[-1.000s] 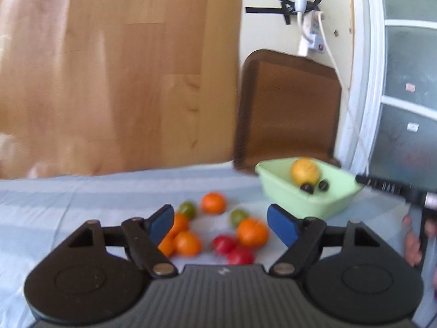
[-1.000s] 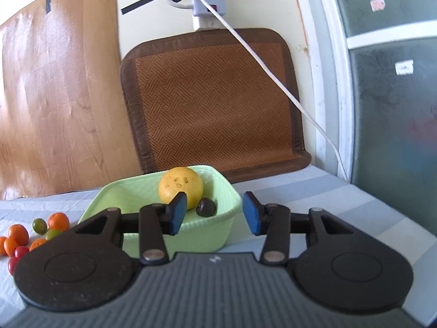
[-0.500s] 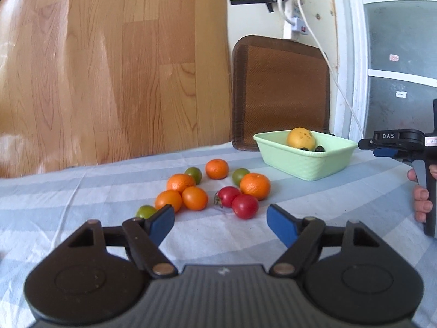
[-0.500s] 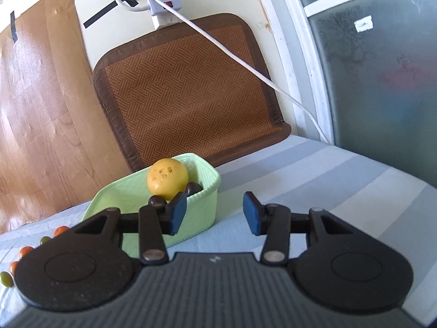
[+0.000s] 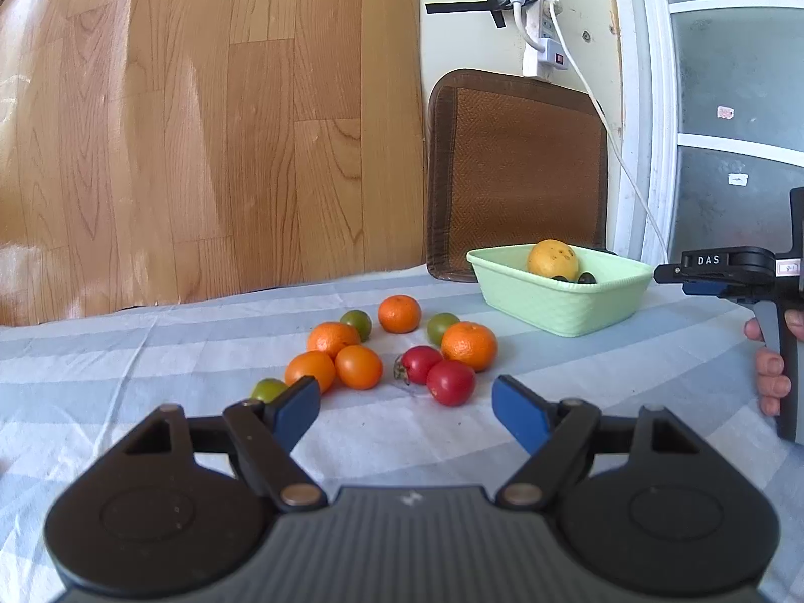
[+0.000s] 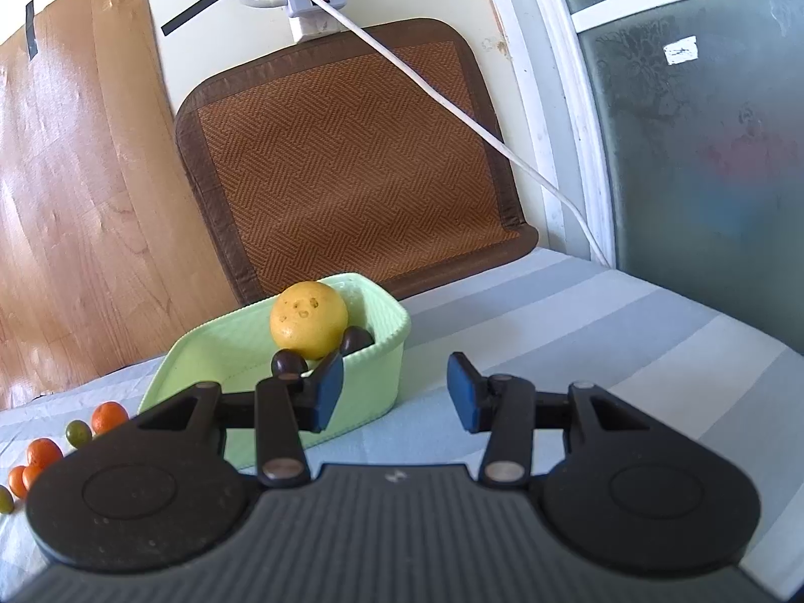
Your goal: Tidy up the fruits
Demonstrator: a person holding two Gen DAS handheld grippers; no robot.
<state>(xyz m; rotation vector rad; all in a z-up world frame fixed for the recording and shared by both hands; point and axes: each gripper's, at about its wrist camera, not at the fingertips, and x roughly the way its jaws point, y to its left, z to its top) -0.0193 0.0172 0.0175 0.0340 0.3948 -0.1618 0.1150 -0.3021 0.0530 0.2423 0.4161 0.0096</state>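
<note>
A pile of loose fruit lies on the striped cloth: several oranges, two red tomatoes and small green fruits. My left gripper is open and empty, just in front of the pile. A pale green basket at the back right holds a yellow fruit and two dark ones. In the right wrist view my right gripper is open and empty, just right of the basket; the yellow fruit and dark fruits show inside.
A brown woven mat leans on the wall behind the basket. A white cable hangs from a power strip across it. A wood-pattern panel covers the wall on the left. The right gripper's body and hand show at the right edge.
My left gripper has pulled back from the fruit pile and levelled out. My right gripper has drawn back and to the right of the basket. Both stay open.
</note>
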